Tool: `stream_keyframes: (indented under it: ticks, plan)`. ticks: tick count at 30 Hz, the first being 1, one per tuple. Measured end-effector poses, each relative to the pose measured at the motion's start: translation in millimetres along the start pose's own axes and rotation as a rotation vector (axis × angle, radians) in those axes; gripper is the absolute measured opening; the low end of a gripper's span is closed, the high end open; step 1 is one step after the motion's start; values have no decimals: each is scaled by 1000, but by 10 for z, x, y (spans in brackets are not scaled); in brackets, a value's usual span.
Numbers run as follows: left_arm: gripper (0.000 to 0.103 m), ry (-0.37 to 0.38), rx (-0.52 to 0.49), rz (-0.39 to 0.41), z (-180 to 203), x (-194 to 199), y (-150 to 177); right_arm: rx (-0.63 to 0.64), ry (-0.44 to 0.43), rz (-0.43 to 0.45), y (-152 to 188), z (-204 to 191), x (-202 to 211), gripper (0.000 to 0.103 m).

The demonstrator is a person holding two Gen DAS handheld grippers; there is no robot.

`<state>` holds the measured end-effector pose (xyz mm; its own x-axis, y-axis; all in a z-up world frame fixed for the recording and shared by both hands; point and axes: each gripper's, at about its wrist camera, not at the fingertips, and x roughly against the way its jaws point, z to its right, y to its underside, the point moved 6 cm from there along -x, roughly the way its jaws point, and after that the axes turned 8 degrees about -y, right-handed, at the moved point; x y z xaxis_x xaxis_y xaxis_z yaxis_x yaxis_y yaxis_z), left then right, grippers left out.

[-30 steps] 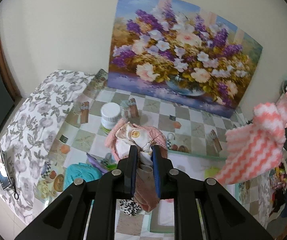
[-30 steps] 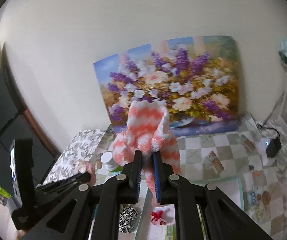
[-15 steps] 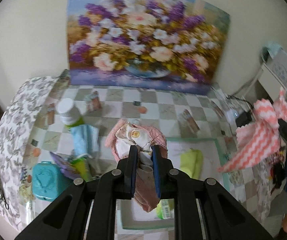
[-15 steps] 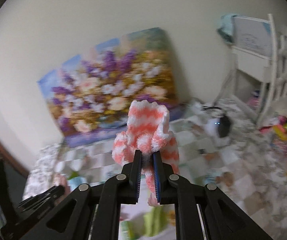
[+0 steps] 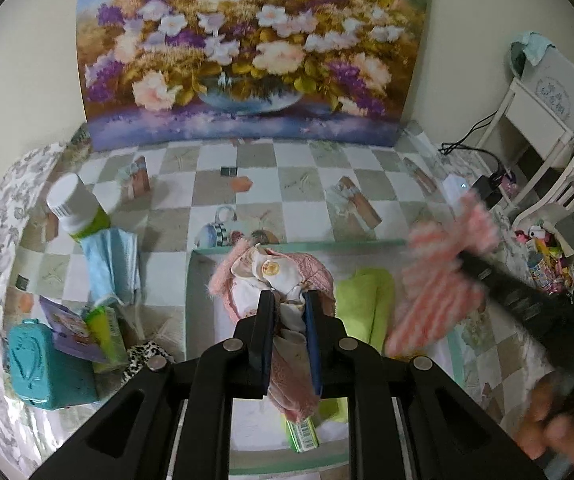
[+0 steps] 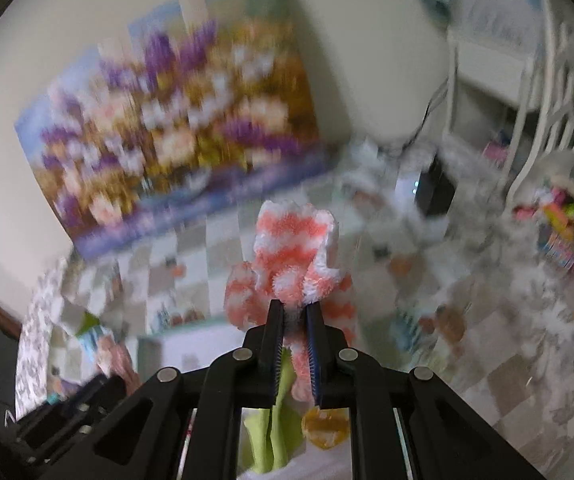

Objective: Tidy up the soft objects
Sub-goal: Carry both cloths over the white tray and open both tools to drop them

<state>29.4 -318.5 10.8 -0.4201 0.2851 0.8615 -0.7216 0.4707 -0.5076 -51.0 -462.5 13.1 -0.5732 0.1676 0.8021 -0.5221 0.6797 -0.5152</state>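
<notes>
Left gripper (image 5: 290,316): the jaws are closed to a narrow gap and clamp a bundle of pink knitted fabric with a cream lining and a round yellow badge (image 5: 273,280). The upper part of the bundle bulges above the fingertips; a pink tail hangs down between the jaws. The bundle hangs over a shallow white tray with a pale green rim (image 5: 299,244), which rests on the table with a checkered printed cover (image 5: 295,180).

Right gripper (image 6: 295,322): the jaws are closed to a narrow gap on a fluffy cloth with coral and white zigzag stripes (image 6: 295,252). The cloth bunches above the fingertips and trails below them. In the left wrist view, this cloth (image 5: 443,280) appears motion-blurred over the right side of the tray.

In the tray, a lime green folded cloth (image 5: 365,300) lies between the two held items. Left of the tray, on the table: a light blue cloth (image 5: 111,264), a white-capped green bottle (image 5: 77,208), a teal plastic case (image 5: 43,364) and a leopard-print fabric item (image 5: 147,354). A large floral painting (image 5: 247,52) leans against the wall behind the table.
</notes>
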Motion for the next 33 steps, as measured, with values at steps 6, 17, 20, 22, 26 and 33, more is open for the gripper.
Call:
stream_keyframes:
  ticks: [6,17,20,22,26,33]
  plan:
    - [16,8,22,-49,-5,-231,50,-11,34,-204,396,100,-589,12]
    - [16,2,33,-158,-17,-613,202,16,68,-314,636,128,-851,14]
    - [17,9,40,-196,-35,-703,263,24,74,-324,651,128,-877,14]
    - [21,13,51,-213,-57,-745,289,30,80,-328,663,133,-893,14]
    - [48,22,78,-235,-104,-767,313,37,87,-335,669,133,-889,15]
    - [64,13,99,-254,-158,-730,298,50,66,-341,642,56,-867,43]
